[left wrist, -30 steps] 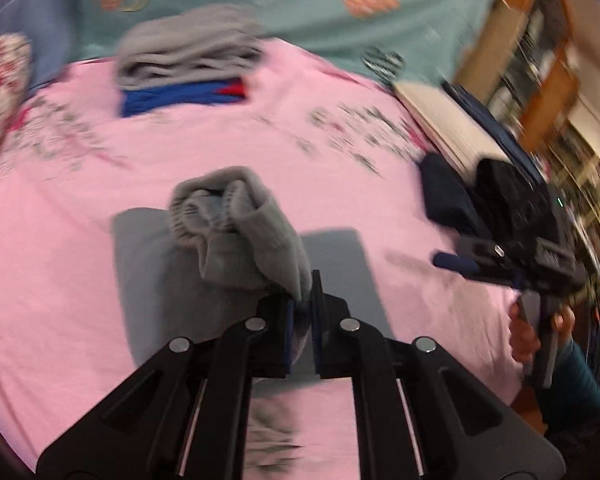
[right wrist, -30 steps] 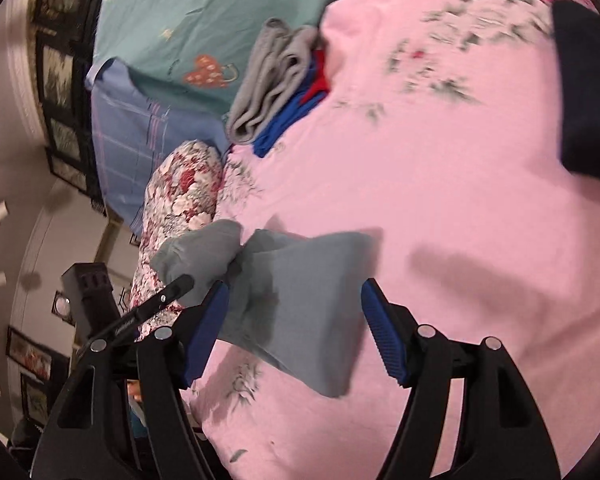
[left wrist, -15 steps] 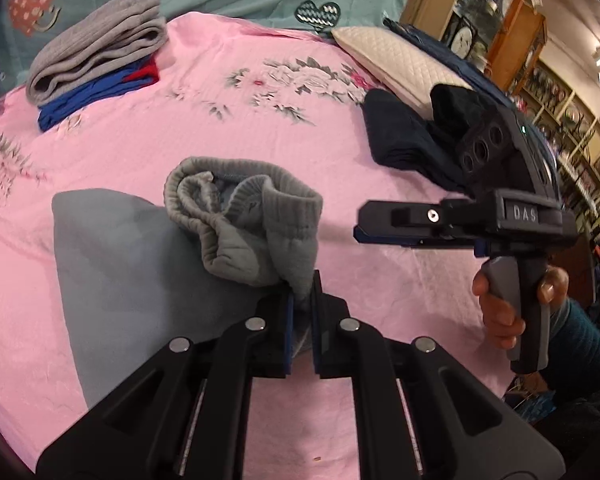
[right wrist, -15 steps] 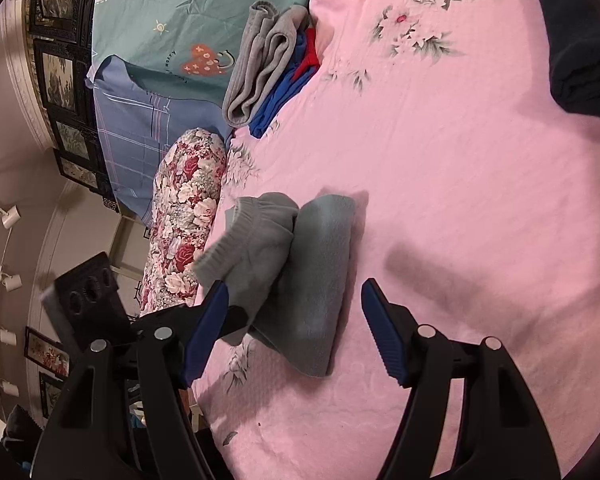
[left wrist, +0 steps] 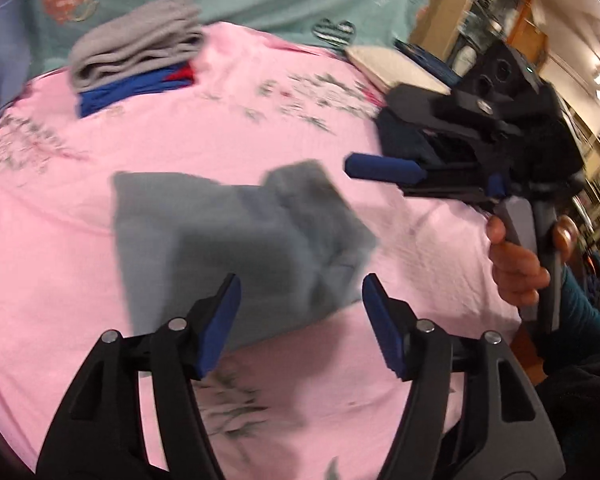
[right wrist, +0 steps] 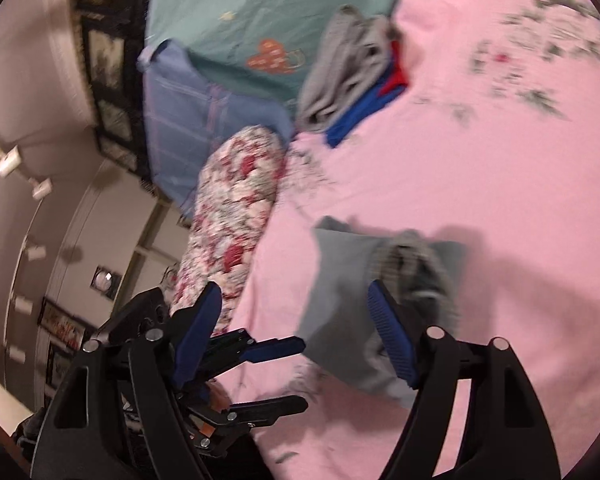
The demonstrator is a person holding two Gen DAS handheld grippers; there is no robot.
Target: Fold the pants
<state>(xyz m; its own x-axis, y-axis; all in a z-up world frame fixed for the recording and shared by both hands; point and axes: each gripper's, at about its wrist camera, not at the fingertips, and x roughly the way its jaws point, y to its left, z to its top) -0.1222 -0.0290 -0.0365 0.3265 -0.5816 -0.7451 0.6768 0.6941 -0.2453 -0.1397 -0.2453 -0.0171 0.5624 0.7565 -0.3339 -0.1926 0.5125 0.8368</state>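
Note:
The grey pants (left wrist: 236, 236) lie folded in a compact block on the pink bedsheet (left wrist: 60, 240); they also show in the right wrist view (right wrist: 352, 280), with the ribbed waistband on top. My left gripper (left wrist: 300, 320) is open and empty, just in front of the pants. It also shows in the right wrist view (right wrist: 276, 376), low at the left. My right gripper (right wrist: 296, 332) is open and empty, near the pants' edge. It also shows in the left wrist view (left wrist: 384, 168), held in a hand to the right of the pants.
A stack of folded grey, blue and red clothes (left wrist: 136, 52) sits at the far side of the bed. Dark folded clothes (left wrist: 404, 136) lie at the right. A floral pillow (right wrist: 236, 208) and teal bedding (right wrist: 260, 8) border the sheet. Shelves (left wrist: 480, 12) stand beyond the bed.
My left gripper has opened and let go of the grey pants' waistband, which now lies on the folded block. The right gripper has swung closer to the pants.

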